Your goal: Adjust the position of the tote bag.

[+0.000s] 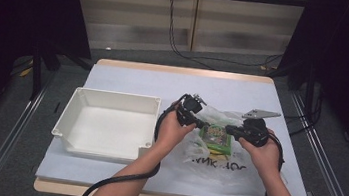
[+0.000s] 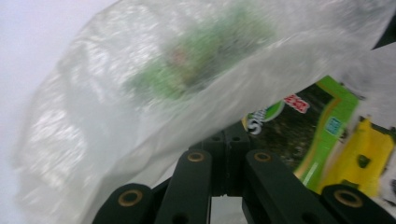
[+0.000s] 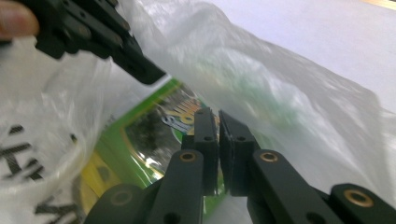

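Note:
A clear plastic bag (image 1: 207, 160) with black print lies right of the table's middle. A green and yellow snack packet (image 1: 217, 136) shows in its mouth. My left gripper (image 1: 200, 123) is at the left side of that mouth. In the left gripper view its jaws are shut on the bag's film (image 2: 140, 93), with the packet (image 2: 308, 126) just beyond. My right gripper (image 1: 230, 130) faces it from the right. Its jaws are pressed nearly together on the film edge (image 3: 280, 84), over the packet (image 3: 154, 130). The left gripper (image 3: 144, 72) shows at the upper left there.
A white rectangular tub (image 1: 112, 98) stands empty on the left half of the table. A pale sheet (image 1: 164, 81) covers the tabletop. Cables (image 1: 116, 184) trail from both grippers to the near edge. Dark stands and curtains flank the table.

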A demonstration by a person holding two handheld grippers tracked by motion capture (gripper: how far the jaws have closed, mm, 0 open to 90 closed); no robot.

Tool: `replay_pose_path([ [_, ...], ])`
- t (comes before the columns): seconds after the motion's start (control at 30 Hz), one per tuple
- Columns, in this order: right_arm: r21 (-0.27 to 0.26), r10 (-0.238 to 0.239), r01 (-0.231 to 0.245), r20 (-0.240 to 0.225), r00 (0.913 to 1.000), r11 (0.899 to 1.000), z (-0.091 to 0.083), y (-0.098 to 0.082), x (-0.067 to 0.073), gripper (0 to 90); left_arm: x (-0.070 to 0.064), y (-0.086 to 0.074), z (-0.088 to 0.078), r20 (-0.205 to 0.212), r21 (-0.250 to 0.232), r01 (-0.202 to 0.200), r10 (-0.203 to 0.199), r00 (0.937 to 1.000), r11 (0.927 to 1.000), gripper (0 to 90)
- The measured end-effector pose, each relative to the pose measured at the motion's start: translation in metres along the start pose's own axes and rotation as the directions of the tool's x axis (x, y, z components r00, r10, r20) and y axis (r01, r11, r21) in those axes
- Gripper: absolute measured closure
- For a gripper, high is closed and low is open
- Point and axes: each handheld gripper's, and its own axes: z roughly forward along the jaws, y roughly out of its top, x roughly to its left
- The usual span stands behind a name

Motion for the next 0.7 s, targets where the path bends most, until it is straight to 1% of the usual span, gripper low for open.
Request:
replay_pose_path([
  [0.03,0.006,-0.003,0.003,0.006,1.0000,1.000,-0.001,-0.001,-0.002,87.1,0.003,0.000,0.000,-0.002,0.012,0.002,-0.002,1.0000,0.9999,90.0],
  [0.07,0.009,0.005,-0.005,0.013,0.9999,1.000,-0.002,-0.002,-0.004,87.5,0.005,0.000,0.001,-0.013,0.006,0.015,-0.015,0.9998,0.9999,90.0],
  [0.1,0.011,0.013,-0.014,0.019,0.9997,1.000,-0.002,-0.004,-0.007,88.2,0.007,0.000,0.001,-0.020,0.017,0.021,-0.021,0.9996,0.9996,90.0],
  [0.13,0.018,0.019,-0.019,0.030,0.9994,1.000,-0.002,-0.006,-0.010,88.3,0.009,0.000,0.002,-0.022,0.012,0.026,-0.026,0.9994,0.9996,90.0],
  [0.17,0.017,0.025,-0.026,0.033,0.9992,1.000,-0.001,-0.008,-0.013,88.3,0.010,0.000,0.002,-0.027,0.016,0.030,-0.030,0.9992,0.9994,90.0],
  [0.2,0.007,0.044,-0.044,0.031,0.9985,0.999,0.000,-0.010,-0.016,88.6,0.011,0.001,0.003,-0.024,0.019,0.032,-0.031,0.9992,0.9993,90.0],
  [0.23,0.000,0.067,-0.067,0.035,0.9972,0.998,0.001,-0.011,-0.018,89.2,0.011,0.001,0.004,-0.026,0.008,0.036,-0.035,0.9990,0.9993,90.0],
  [0.27,-0.003,0.064,-0.064,0.043,0.9970,0.998,0.002,-0.012,-0.020,89.3,0.011,0.002,0.005,-0.029,0.016,0.033,-0.032,0.9991,0.9993,90.0],
  [0.3,-0.009,0.066,-0.066,0.049,0.9966,0.998,0.004,-0.012,-0.022,89.5,0.012,0.002,0.006,-0.021,0.009,0.040,-0.040,0.9990,0.9992,90.0],
  [0.33,-0.012,0.071,-0.071,0.056,0.9959,0.997,0.006,-0.013,-0.024,89.5,0.014,0.003,0.006,-0.024,0.015,0.038,-0.037,0.9990,0.9992,90.0],
  [0.4,-0.003,0.077,-0.076,0.064,0.9950,0.997,0.011,-0.013,-0.028,89.5,0.016,0.003,0.007,-0.026,0.005,0.047,-0.047,0.9986,0.9989,90.0],
  [0.43,-0.006,0.074,-0.074,0.071,0.9947,0.997,0.013,-0.013,-0.029,89.5,0.017,0.003,0.007,-0.031,0.005,0.048,-0.048,0.9984,0.9988,90.0],
  [0.47,-0.005,0.063,-0.062,0.081,0.9947,0.998,0.015,-0.013,-0.030,89.4,0.018,0.004,0.008,-0.035,0.000,0.058,-0.058,0.9977,0.9983,90.0],
  [0.5,-0.008,0.062,-0.061,0.087,0.9943,0.998,0.018,-0.013,-0.031,89.3,0.019,0.004,0.009,-0.038,-0.005,0.051,-0.051,0.9980,0.9987,90.0],
  [0.53,-0.011,0.064,-0.064,0.088,0.9940,0.998,0.020,-0.013,-0.032,89.2,0.019,0.005,0.010,-0.035,-0.004,0.066,-0.066,0.9972,0.9978,90.0],
  [0.57,-0.011,0.081,-0.080,0.089,0.9927,0.997,0.022,-0.012,-0.033,89.0,0.020,0.005,0.011,-0.035,-0.008,0.062,-0.062,0.9975,0.9980,90.0],
  [0.6,-0.017,0.081,-0.080,0.088,0.9928,0.997,0.024,-0.012,-0.034,88.8,0.021,0.006,0.012,-0.031,-0.007,0.072,-0.072,0.9969,0.9974,90.0],
  [0.63,-0.017,0.091,-0.090,0.094,0.9914,0.996,0.026,-0.011,-0.035,88.8,0.022,0.006,0.012,-0.042,-0.011,0.064,-0.064,0.9971,0.9979,90.0],
  [0.7,-0.017,0.090,-0.089,0.096,0.9913,0.996,0.029,-0.010,-0.038,89.2,0.024,0.007,0.013,-0.044,-0.015,0.073,-0.073,0.9964,0.9972,90.0],
])
